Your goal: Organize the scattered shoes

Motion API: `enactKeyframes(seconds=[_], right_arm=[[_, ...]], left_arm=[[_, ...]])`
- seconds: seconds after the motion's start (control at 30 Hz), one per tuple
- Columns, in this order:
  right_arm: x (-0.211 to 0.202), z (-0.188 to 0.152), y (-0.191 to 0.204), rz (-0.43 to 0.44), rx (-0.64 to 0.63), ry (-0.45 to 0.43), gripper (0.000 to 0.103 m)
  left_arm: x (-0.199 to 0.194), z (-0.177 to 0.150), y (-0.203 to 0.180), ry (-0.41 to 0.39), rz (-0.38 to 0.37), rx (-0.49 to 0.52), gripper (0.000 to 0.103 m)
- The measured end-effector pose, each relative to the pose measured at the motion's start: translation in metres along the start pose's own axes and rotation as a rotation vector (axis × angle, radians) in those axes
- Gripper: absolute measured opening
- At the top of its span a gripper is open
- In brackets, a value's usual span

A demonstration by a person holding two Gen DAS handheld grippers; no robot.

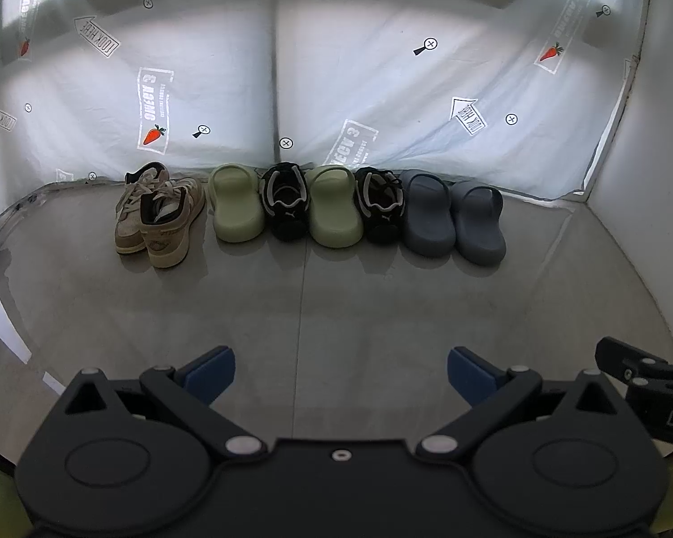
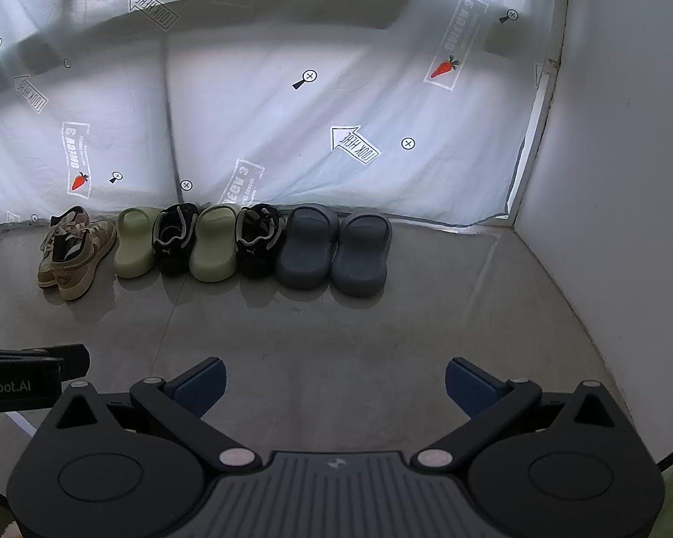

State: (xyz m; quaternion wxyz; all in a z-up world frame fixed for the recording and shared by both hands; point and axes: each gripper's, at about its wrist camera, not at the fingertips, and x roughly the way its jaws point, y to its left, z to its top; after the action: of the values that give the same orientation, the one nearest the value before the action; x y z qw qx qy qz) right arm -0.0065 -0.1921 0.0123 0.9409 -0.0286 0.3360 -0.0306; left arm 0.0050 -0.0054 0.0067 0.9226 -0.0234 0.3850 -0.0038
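Observation:
A row of shoes stands against the back sheet. From the left: two tan sneakers (image 1: 157,219) (image 2: 74,255), one partly over the other, a green slide (image 1: 235,208) (image 2: 132,244), a black sneaker (image 1: 286,206) (image 2: 173,240), a second green slide (image 1: 334,208) (image 2: 214,244), a second black sneaker (image 1: 381,204) (image 2: 256,240), and two grey slides (image 1: 453,219) (image 2: 332,249) side by side. My left gripper (image 1: 341,376) hangs open well in front of the row, holding nothing. My right gripper (image 2: 335,385) is open too, equally far back and empty.
A white printed sheet (image 1: 336,89) covers the back wall, and a plain white wall (image 2: 614,179) closes the right side. The grey floor (image 1: 336,305) stretches between the grippers and the shoes. The other gripper shows at each view's edge (image 1: 641,376) (image 2: 18,376).

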Motion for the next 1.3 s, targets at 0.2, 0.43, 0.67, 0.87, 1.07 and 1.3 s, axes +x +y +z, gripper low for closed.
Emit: enactKeyframes(seconds=[0.2, 0.43, 0.67, 0.87, 1.07, 1.3], right_arm=[[0.000, 0.000, 0.000, -0.003, 0.002, -0.001, 0.103], [0.001, 0.001, 0.002, -0.002, 0.002, 0.001, 0.103], [0.006, 0.004, 0.003, 0.006, 0.009, 0.018, 0.103], [0.015, 0.009, -0.001, 0.032, 0.031, 0.036, 0.103], [0.026, 0.023, -0.015, 0.063, 0.079, -0.006, 0.103], [0.052, 0.061, -0.054, 0.125, 0.186, -0.122, 0.103]], left_arm=[[0.000, 0.001, 0.000, 0.001, -0.001, 0.002, 0.102], [0.002, 0.001, 0.002, 0.003, -0.004, 0.007, 0.102], [0.008, 0.003, 0.000, 0.024, -0.015, 0.008, 0.102], [0.019, 0.011, -0.005, 0.045, -0.034, 0.017, 0.101], [0.038, 0.032, -0.018, 0.034, -0.070, 0.030, 0.092], [0.080, 0.062, -0.048, -0.001, -0.137, 0.050, 0.089]])
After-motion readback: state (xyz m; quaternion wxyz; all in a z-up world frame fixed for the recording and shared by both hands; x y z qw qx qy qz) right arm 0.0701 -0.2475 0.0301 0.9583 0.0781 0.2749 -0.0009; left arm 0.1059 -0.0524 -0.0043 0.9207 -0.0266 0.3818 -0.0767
